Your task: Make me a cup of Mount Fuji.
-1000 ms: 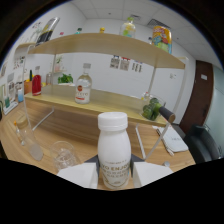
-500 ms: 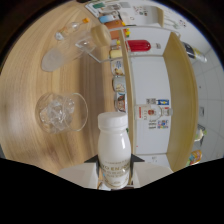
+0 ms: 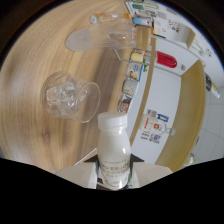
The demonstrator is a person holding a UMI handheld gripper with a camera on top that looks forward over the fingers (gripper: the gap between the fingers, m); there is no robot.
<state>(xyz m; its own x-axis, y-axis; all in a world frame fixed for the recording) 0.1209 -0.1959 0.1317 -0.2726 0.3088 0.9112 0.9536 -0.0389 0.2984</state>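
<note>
Gripper view, rolled well onto its side: my gripper (image 3: 114, 172) is clamped on the milk bottle (image 3: 113, 150), one white finger (image 3: 75, 172) pressed against each flank of its labelled lower half. That bottle is my landmark. It stands straight up out of the fingers, white, with its cap on, and the cap end points away from me toward the rest of the scene.

Just beyond the cap and off to one side sits the glass (image 3: 70, 96), clear and holding ice cubes. It is near the bottle but apart from it, and nothing of mine touches it. It rests on the wooden table (image 3: 35, 60), whose grain runs across most of the view on that same side of the bottle.

Farther beyond the glass, well apart from the bottle, lie more clear vessels (image 3: 102, 37) (a shallow, saucer-like one and a taller one beside it, too blurred for me to name).

On the opposite side of the bottle runs a wooden shelf (image 3: 187, 115) against a white wall. A red container (image 3: 167, 61) sits on it, along with small packets and labelled items (image 3: 132, 80) that I cannot read.
</note>
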